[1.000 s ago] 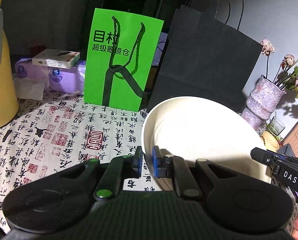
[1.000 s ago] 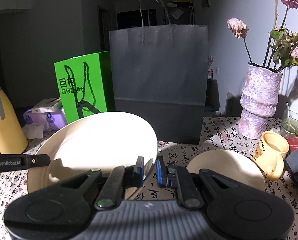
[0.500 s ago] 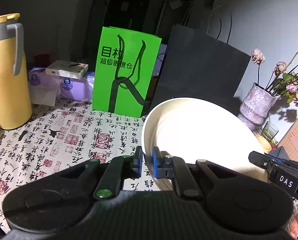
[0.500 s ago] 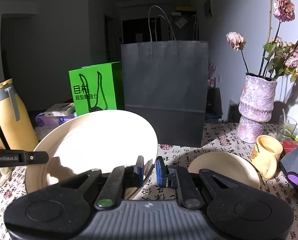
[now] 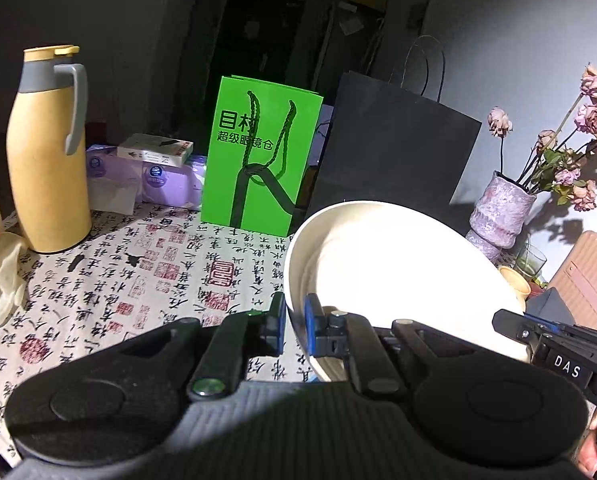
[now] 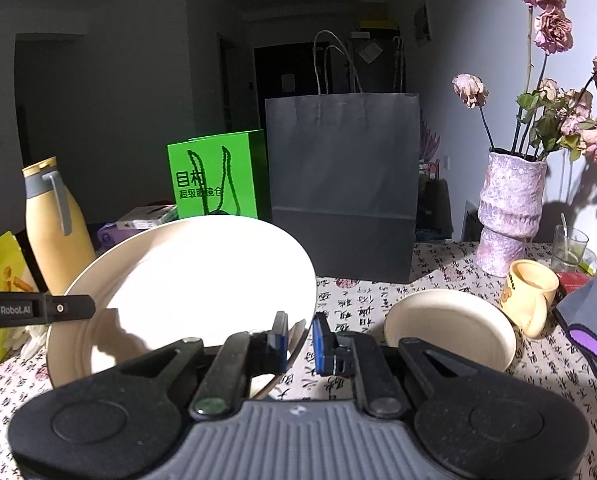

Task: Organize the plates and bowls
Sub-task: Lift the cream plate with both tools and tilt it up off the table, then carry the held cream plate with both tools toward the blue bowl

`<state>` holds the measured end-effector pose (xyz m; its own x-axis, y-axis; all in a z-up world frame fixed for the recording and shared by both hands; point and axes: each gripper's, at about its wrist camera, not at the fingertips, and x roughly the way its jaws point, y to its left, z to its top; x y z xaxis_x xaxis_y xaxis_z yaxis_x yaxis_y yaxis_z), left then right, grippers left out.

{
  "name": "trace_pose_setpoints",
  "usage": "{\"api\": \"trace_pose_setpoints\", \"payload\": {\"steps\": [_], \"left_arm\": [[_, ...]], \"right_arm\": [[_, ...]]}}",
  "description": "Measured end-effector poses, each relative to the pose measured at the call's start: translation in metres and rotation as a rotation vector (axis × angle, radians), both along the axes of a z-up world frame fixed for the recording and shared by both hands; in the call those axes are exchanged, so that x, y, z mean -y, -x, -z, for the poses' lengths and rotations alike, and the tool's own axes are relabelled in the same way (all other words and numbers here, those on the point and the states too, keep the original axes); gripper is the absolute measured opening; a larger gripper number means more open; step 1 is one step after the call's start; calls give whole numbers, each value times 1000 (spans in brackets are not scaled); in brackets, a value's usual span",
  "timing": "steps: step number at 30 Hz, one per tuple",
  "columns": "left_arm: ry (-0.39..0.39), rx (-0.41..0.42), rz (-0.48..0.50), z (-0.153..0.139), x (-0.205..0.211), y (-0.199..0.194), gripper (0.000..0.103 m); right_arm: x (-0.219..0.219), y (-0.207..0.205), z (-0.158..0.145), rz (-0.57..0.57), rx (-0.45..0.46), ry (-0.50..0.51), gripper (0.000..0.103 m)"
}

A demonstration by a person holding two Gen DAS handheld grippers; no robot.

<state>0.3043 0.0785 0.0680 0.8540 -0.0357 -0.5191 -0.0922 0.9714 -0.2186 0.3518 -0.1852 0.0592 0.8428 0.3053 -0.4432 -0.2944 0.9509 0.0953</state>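
A: Far left: tall mustard-yellow thermos jug with grey handle (image 5: 48, 152), upright on the calligraphy-printed tablecloth (image 5: 110, 280). Pale rubber glove (image 5: 4, 276) lying limp just left of its base.

B: Behind the jug, further right: lilac tissue packs (image 5: 158, 178) with a flat white carton (image 5: 154, 149) on top. Then the bright green paper bag with cord handles (image 5: 258, 156), upright, and the dark grey paper bag (image 6: 342, 184) close on its right.

A: And the task's thing?

B: Large cream round plate (image 5: 382, 276), lifted clear of the cloth, tilted, near the cameras and in front of the two bags. Held at both edges.

A: Left gripper (image 5: 294, 330)?

B: Clenched on the plate's left rim, blue pads (image 5: 311, 328) on either side of the edge.

A: Right gripper (image 6: 300, 340)?

B: Likewise clamped, on the plate's right rim, thin edge caught between the pads. Seen from the left wrist as a black finger marked "DAS" at the plate's right side.

A: Further right?

B: Smaller cream shallow bowl (image 6: 450, 326) resting on the cloth, near right, apart from the plate. Cream mug with a bear print (image 6: 532, 296) just beside it. Behind, mottled lilac vase (image 6: 510, 208) with wilted pink roses (image 6: 554, 80), and a clear glass (image 6: 570, 246) at the far right.
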Motion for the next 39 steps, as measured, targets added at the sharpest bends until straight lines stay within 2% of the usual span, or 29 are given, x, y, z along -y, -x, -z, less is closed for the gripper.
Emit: {"api": "trace_pose_setpoints", "payload": {"steps": [23,39], "left_arm": [[-17,49,-14,12,9,86,10],[-17,49,-20,20,17,134,10]], "right_arm": [[8,86,13,-10,42,-75,12],[19,136,28,-27,25,-99,12]]}}
